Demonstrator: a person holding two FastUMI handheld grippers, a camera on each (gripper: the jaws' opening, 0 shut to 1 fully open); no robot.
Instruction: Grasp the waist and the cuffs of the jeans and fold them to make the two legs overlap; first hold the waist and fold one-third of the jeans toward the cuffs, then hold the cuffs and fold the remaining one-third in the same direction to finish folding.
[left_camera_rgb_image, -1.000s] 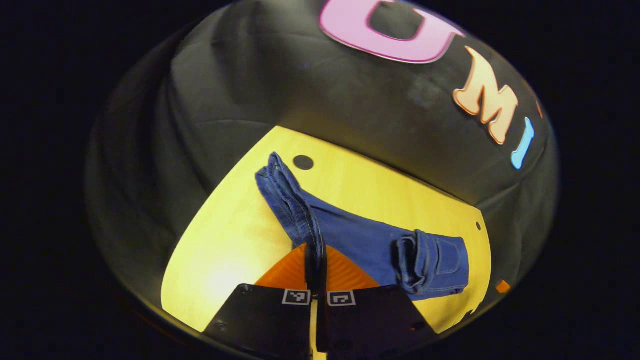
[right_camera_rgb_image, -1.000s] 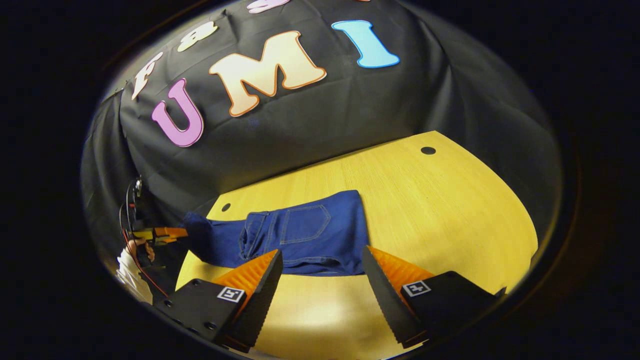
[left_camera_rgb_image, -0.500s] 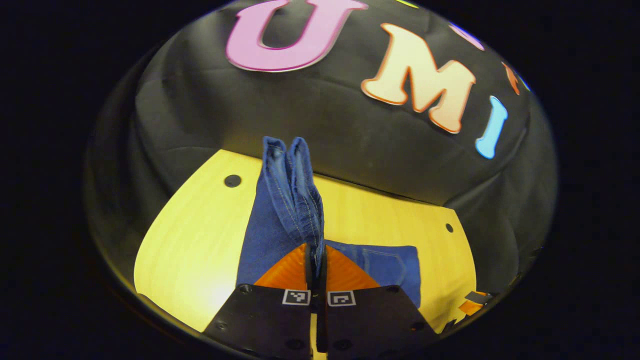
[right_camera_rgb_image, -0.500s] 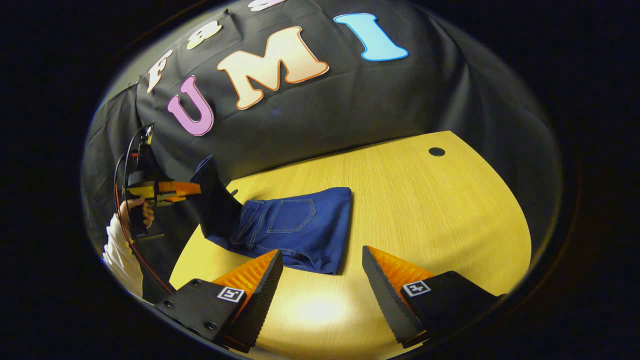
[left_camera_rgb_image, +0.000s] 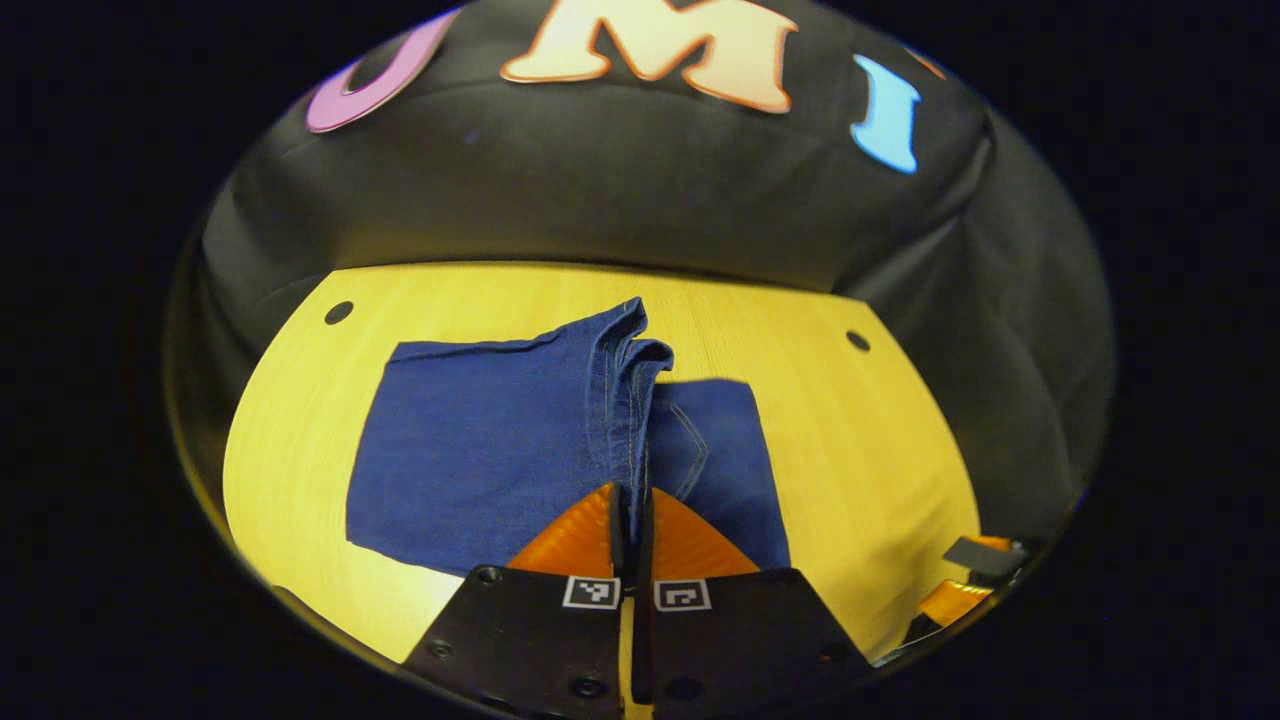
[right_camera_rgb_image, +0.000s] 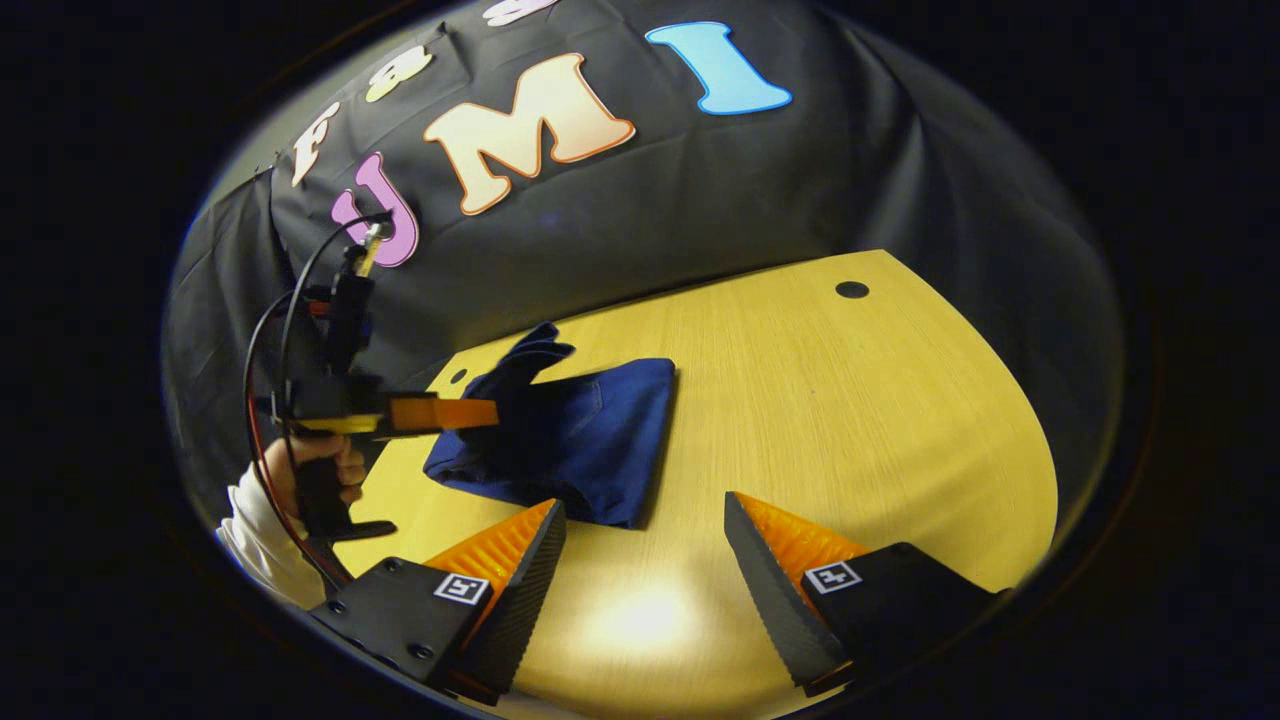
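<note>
The blue jeans (left_camera_rgb_image: 470, 450) lie on the yellow table (left_camera_rgb_image: 880, 450), with the folded waist part and its back pocket (left_camera_rgb_image: 720, 450) on the right. My left gripper (left_camera_rgb_image: 632, 505) is shut on the cuffs (left_camera_rgb_image: 625, 345), holding them up over the folded part. In the right gripper view the jeans (right_camera_rgb_image: 600, 440) form a compact bundle at left centre. The left gripper (right_camera_rgb_image: 440, 412), held by a hand (right_camera_rgb_image: 310, 465), pinches the raised cuffs (right_camera_rgb_image: 530, 360) above it. My right gripper (right_camera_rgb_image: 645, 540) stands open over bare table just in front of the bundle, holding nothing.
The table (right_camera_rgb_image: 850, 420) has small dark holes near its far corners (left_camera_rgb_image: 338, 312) (left_camera_rgb_image: 858, 340) (right_camera_rgb_image: 852, 289). Black cloth walls close in behind and beside it. Part of the right gripper (left_camera_rgb_image: 975, 580) shows at the table's near right edge.
My left gripper has lifted the cuffs off the table and carried them over toward the folded waist part. The leg section now drapes flat. The right gripper stays open, nearly still.
</note>
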